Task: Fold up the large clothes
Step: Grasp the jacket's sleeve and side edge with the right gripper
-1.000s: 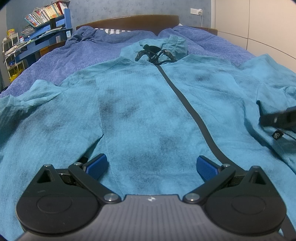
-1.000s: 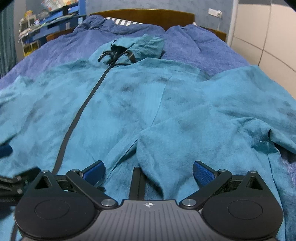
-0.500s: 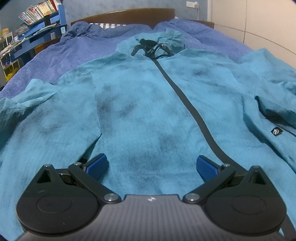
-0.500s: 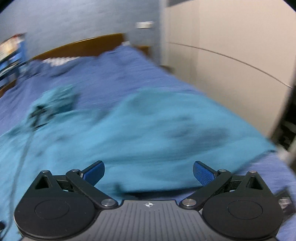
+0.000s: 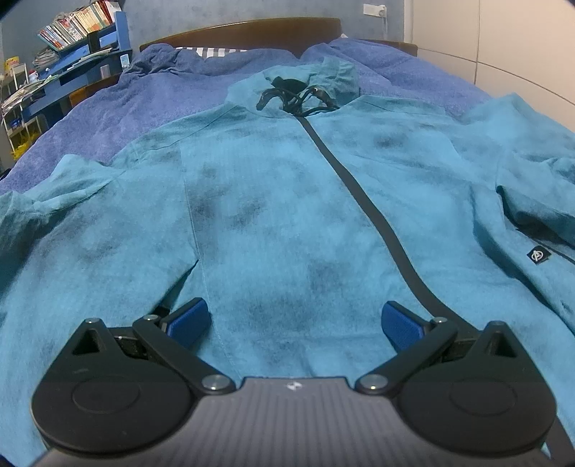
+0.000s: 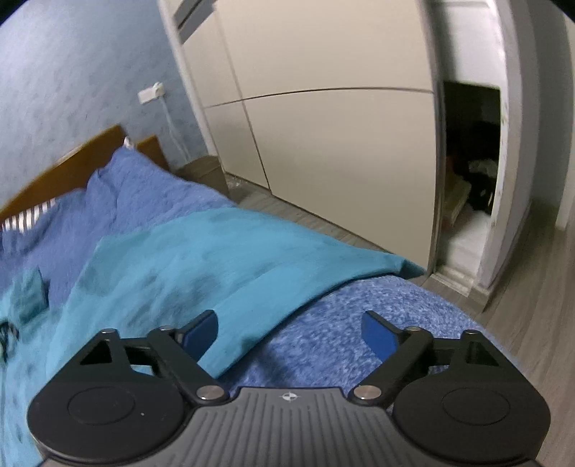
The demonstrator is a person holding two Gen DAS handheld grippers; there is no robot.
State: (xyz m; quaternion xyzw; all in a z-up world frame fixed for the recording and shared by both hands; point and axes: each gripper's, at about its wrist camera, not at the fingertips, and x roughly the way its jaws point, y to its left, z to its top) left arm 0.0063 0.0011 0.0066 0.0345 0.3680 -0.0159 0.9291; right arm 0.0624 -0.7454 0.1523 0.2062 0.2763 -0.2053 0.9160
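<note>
A large teal hooded jacket (image 5: 273,201) lies spread face up on the bed, with a dark zipper (image 5: 373,215) down its middle and black drawstrings (image 5: 291,97) at the collar. My left gripper (image 5: 294,319) is open and empty just above the jacket's lower front. My right gripper (image 6: 289,328) is open and empty over the jacket's outstretched right sleeve (image 6: 222,258) near the bed's right edge.
A blue blanket (image 6: 359,330) covers the bed, with a wooden headboard (image 5: 244,30) at the far end. Blue shelves with books (image 5: 72,39) stand at the left. A cream wardrobe (image 6: 323,143) with an open door gap and grey floor (image 6: 532,280) lie to the right.
My right gripper has swung from the jacket's front to the right, over the sleeve and bed edge. My left gripper has stayed nearly still, open.
</note>
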